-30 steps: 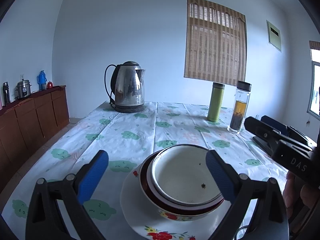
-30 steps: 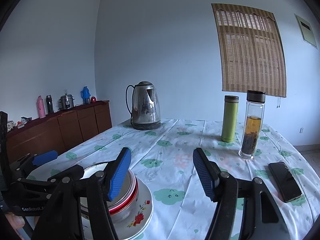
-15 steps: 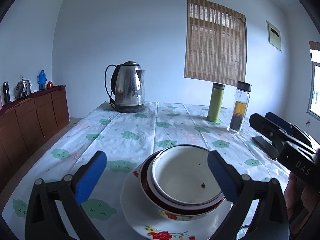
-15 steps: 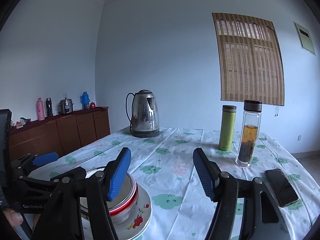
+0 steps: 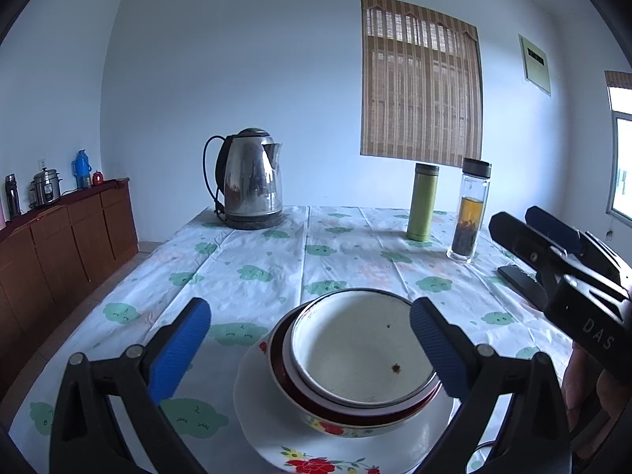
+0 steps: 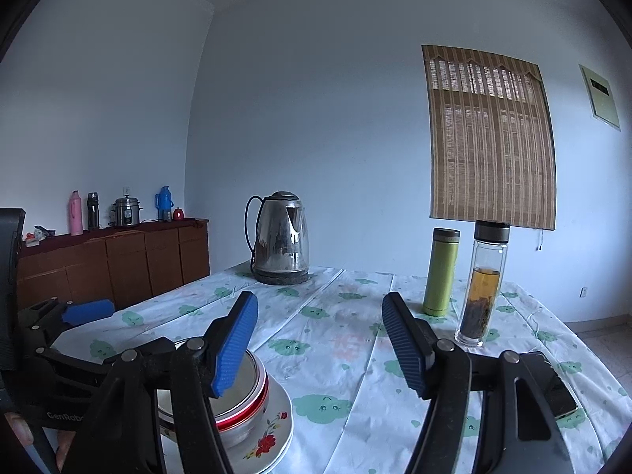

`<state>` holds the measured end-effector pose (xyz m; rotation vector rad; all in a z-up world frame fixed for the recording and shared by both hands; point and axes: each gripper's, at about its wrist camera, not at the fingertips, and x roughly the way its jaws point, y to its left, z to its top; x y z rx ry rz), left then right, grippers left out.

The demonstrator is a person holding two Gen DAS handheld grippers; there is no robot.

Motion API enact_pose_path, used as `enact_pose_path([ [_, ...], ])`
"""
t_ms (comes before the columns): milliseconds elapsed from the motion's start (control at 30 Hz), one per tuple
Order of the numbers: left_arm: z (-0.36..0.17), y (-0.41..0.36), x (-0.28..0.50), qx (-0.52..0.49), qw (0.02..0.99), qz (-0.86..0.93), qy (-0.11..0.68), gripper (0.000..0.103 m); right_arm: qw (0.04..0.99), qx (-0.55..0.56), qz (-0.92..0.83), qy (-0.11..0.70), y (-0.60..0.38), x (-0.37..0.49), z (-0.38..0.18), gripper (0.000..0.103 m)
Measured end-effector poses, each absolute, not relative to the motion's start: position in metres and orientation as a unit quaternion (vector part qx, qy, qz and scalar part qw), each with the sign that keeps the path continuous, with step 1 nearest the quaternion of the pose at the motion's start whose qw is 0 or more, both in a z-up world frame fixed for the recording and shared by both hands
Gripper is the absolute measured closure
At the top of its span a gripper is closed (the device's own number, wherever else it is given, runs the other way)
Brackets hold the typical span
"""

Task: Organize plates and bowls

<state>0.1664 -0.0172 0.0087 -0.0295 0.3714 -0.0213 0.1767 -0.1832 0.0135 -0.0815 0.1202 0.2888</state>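
Observation:
A stack of bowls sits on a floral plate at the near edge of the table: a white bowl inside a red-rimmed bowl inside a flowered one. My left gripper is open, its blue pads wide apart on either side of the stack and touching nothing. My right gripper is also open and empty, held above the tablecloth to the right of the bowl stack. It appears in the left wrist view as the right gripper at the right edge.
Toward the far end of the table stand a steel kettle, a green flask and a glass tea bottle. A black phone lies at the right side. A wooden sideboard lines the left wall.
The right gripper has tipped upward a little and drifted toward the right edge of the left wrist view. The left gripper and the bowl stack have stayed put.

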Motion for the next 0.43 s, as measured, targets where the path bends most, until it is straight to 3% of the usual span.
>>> enact_pose_path([
  [433, 0.0097, -0.0111, 0.1644, -0.018, 0.984, 0.002, 0.177, 0.0, 0.987, -0.051, 0.141, 0.058, -0.1819, 0.1753, 0.0111, 0.035],
])
